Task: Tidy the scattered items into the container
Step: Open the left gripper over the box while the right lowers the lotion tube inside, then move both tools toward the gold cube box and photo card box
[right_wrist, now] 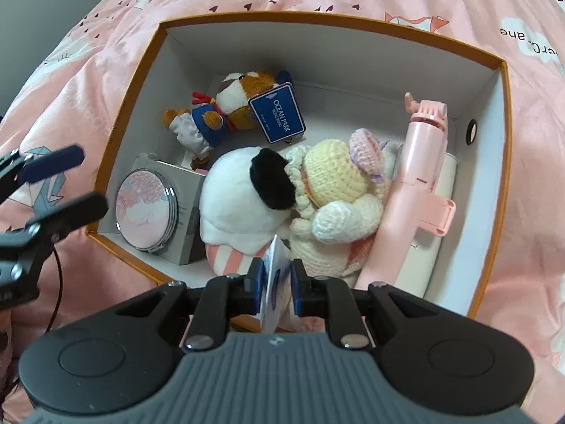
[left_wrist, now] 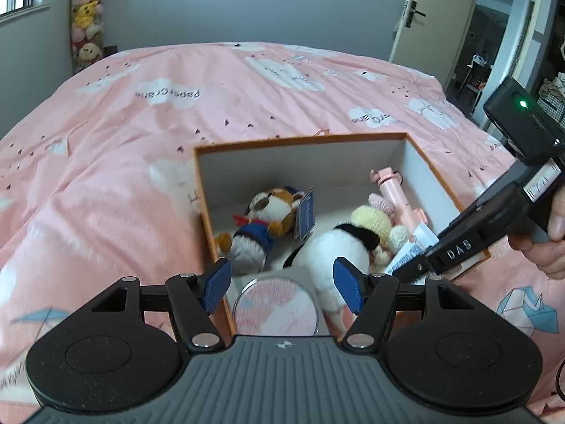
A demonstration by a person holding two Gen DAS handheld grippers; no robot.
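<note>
1. The right gripper (right_wrist: pixel 274 284) is clamped on a thin white card (right_wrist: pixel 274 275), held on edge above the near edge of the box (right_wrist: pixel 148 53), its long axis running away from the camera.
2. The left gripper (left_wrist: pixel 280 284) hangs spread and empty at the box's near left corner, above a round pink mirror (right_wrist: pixel 143 208).
3. Mid-box lie a white plush (right_wrist: pixel 233 194) and a cream knitted doll (right_wrist: pixel 335 183).
4. A pink stick (right_wrist: pixel 413 190) lies along the right wall, lengthwise from the near wall to the far wall.
5. A brown bear plush (right_wrist: pixel 240 102) lies toward the far left corner.

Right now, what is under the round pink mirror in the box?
The round pink mirror lies on a grey box in the corner of the orange-rimmed box. What is beneath the grey box is covered.
</note>
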